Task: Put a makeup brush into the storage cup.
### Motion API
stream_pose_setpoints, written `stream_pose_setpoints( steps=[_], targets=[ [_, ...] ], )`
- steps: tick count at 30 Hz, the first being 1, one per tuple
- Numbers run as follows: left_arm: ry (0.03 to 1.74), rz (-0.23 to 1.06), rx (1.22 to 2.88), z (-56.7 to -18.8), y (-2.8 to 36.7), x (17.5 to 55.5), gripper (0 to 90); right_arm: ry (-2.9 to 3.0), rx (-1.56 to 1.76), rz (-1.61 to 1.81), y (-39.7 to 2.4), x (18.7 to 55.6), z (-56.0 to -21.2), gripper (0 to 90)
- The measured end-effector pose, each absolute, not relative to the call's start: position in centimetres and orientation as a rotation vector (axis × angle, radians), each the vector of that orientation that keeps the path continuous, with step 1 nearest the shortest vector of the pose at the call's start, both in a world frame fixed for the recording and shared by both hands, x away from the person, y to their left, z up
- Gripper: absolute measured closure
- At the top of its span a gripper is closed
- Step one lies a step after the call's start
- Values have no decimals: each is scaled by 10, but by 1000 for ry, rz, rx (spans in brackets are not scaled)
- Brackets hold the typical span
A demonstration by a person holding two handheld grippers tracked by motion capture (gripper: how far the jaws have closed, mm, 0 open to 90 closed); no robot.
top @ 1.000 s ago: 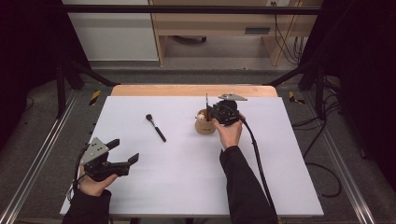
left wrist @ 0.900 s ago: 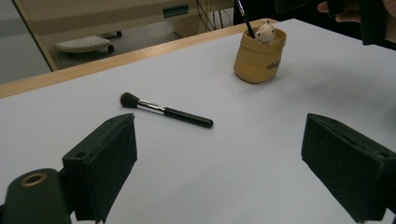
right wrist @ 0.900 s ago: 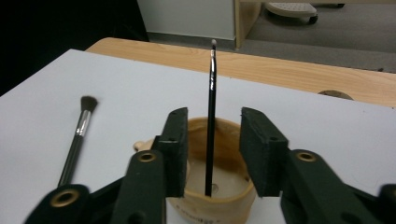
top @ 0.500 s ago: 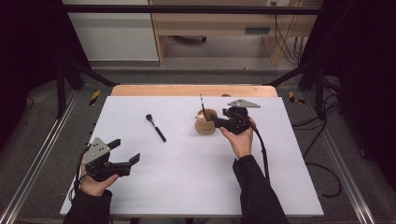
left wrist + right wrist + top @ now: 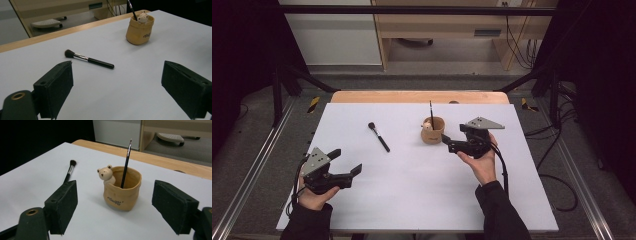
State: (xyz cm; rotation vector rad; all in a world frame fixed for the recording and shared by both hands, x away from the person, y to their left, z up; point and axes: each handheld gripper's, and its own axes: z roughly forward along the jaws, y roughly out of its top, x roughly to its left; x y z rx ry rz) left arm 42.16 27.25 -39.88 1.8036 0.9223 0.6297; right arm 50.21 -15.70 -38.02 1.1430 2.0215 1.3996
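Observation:
A tan cup (image 5: pixel 432 131) with a small bear figure on its rim stands at the table's far middle. A thin black brush (image 5: pixel 431 114) stands upright in it. A black makeup brush (image 5: pixel 379 137) lies flat to the left of the cup. My right gripper (image 5: pixel 448 143) sits just right of the cup, apart from it. Its jaws have just been opening and nothing is between them. In the right gripper view the cup (image 5: pixel 122 190) and thin brush (image 5: pixel 126 162) stand beyond the right gripper (image 5: pixel 115 210). My left gripper (image 5: pixel 347 161) rests open at the near left, facing the makeup brush (image 5: pixel 90 60).
The white table top (image 5: pixel 412 190) ends in a wooden strip (image 5: pixel 417 97) at its far edge. Metal rails (image 5: pixel 257 170) run along both sides. Cables (image 5: pixel 562 185) lie on the floor to the right, and a cabinet stands beyond the table.
My right gripper has drawn back from over the cup to its right, and its jaws have opened. The thin brush stays standing in the cup. The left gripper has kept still.

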Motion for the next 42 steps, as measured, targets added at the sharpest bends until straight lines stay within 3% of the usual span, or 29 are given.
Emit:
stream_pose_setpoints(
  steps=[42],
  targets=[
    [940,624,1797,-401,271,423,95,1943,1163,1462,-236,429,-406,128]
  ],
)
